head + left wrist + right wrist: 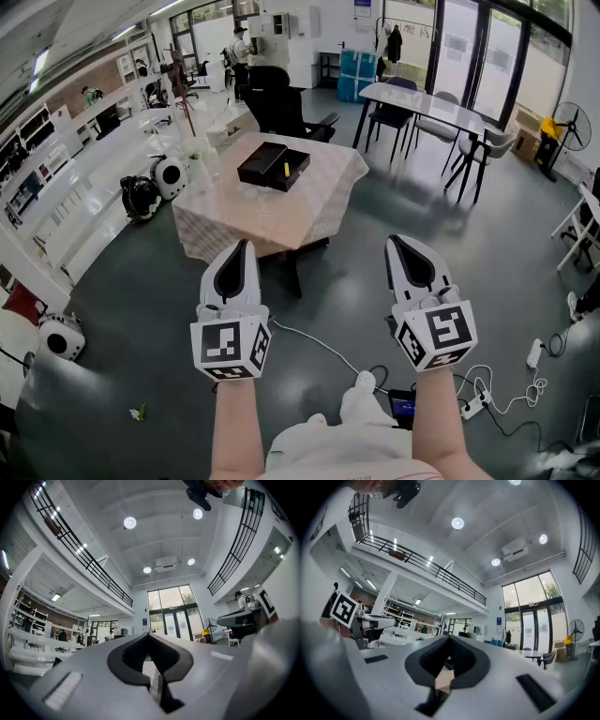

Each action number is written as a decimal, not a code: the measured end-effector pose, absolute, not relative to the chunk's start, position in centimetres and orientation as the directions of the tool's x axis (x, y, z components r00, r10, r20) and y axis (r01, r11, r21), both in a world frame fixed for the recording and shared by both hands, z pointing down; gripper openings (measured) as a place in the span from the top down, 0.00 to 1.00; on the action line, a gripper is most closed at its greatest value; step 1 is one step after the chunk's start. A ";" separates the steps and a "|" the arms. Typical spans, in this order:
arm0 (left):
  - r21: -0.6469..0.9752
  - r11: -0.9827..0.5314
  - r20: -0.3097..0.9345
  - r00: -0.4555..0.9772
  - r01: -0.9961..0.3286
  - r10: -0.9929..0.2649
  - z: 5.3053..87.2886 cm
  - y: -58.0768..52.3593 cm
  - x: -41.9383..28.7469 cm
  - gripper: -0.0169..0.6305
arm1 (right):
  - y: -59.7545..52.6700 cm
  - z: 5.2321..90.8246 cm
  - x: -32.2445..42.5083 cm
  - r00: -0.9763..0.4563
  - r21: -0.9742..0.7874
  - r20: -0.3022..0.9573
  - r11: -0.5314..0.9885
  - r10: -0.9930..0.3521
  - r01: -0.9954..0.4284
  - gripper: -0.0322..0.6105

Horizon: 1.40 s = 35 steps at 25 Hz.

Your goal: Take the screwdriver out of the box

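Head view: left gripper (242,251) and right gripper (397,246) side by side over the floor, well apart from the screwdriver (287,170) in the black box (266,159) on the table (281,220) ahead. Left gripper view: jaws together, clamped on nothing. Right gripper view: likewise closed and empty.

No legible text, no readable labels, brands, numbers

A cloth-covered table (281,220) stands ahead of the left gripper (245,246), a black office chair (281,108) beyond it. A power strip (472,405) lies right of the right gripper (393,241).
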<state>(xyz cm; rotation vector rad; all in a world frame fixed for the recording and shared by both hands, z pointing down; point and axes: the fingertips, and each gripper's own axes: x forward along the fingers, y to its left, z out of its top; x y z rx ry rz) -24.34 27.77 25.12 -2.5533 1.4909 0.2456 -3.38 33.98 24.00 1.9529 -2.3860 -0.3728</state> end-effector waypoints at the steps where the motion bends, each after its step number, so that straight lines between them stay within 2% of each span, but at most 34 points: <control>1: -0.065 -0.484 -0.229 0.485 -0.873 -0.844 25.2 27.8 -24.4 0.96 | 34.0 24.1 -3.4 -0.209 0.207 -0.123 0.181 -0.970 -0.961 0.94; 14: -0.052 -0.471 -0.221 0.470 -0.881 -0.855 26.2 22.5 -23.0 0.96 | 28.6 24.9 -1.2 -0.221 0.179 -0.149 0.193 -0.964 -0.965 0.94; 28: -0.037 -0.405 -0.213 0.403 -0.914 -0.890 24.9 1.0 -13.8 0.96 | 5.9 24.5 8.2 -0.310 0.182 -0.113 0.287 -0.944 -0.940 0.94; 35: -0.046 -0.362 -0.195 0.364 -0.931 -0.911 25.2 -5.9 -10.9 0.96 | -2.0 24.7 11.4 -0.348 0.173 -0.112 0.327 -0.931 -0.929 0.94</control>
